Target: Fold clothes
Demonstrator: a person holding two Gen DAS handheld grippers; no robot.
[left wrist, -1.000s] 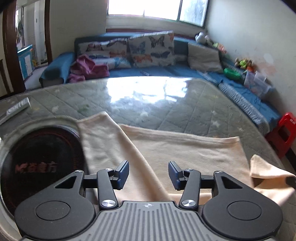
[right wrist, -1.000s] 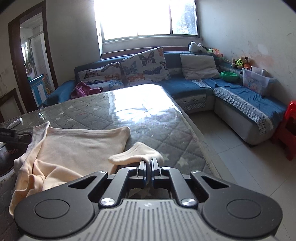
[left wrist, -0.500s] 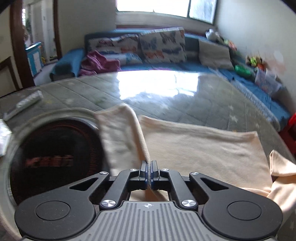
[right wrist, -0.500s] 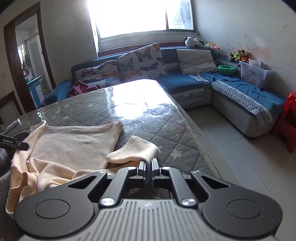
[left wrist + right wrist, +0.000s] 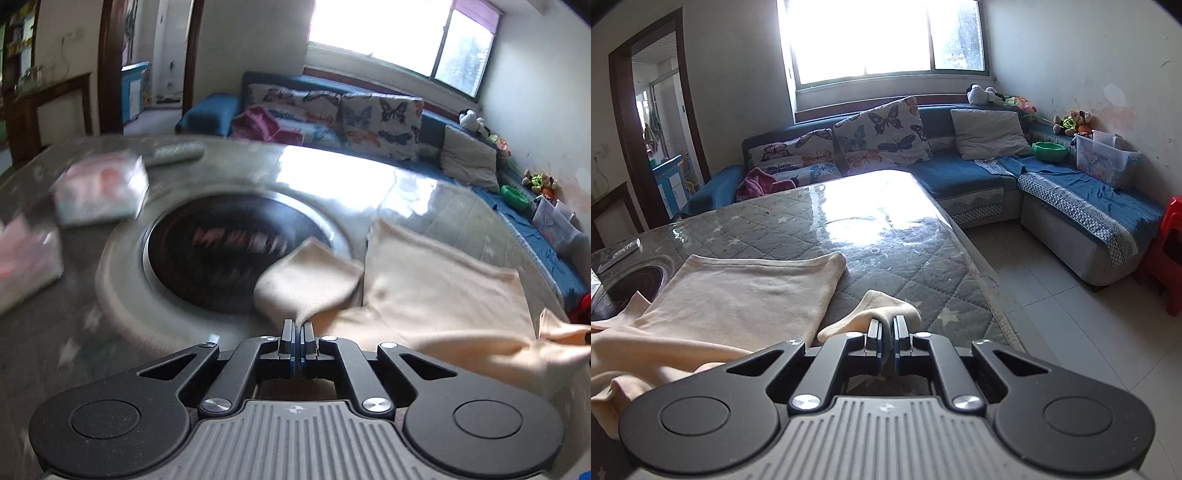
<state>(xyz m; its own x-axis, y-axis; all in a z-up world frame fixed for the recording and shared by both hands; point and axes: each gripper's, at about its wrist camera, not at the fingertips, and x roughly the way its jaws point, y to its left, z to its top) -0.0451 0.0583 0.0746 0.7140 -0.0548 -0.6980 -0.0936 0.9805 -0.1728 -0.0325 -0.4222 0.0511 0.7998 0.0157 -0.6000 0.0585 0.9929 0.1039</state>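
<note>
Left gripper now lifting garment, seemingly.

Garment: soft matt cream cloth | table: grey quilted fabric under a glossy, reflective clear sheet | right claw: matt black plastic with bright metal screws | floor: smooth pale tile.

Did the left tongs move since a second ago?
Yes. The left tongs swung left: the round black burner, once at the view's left edge, now sits mid-frame, and they've shut on the cream garment.
</note>
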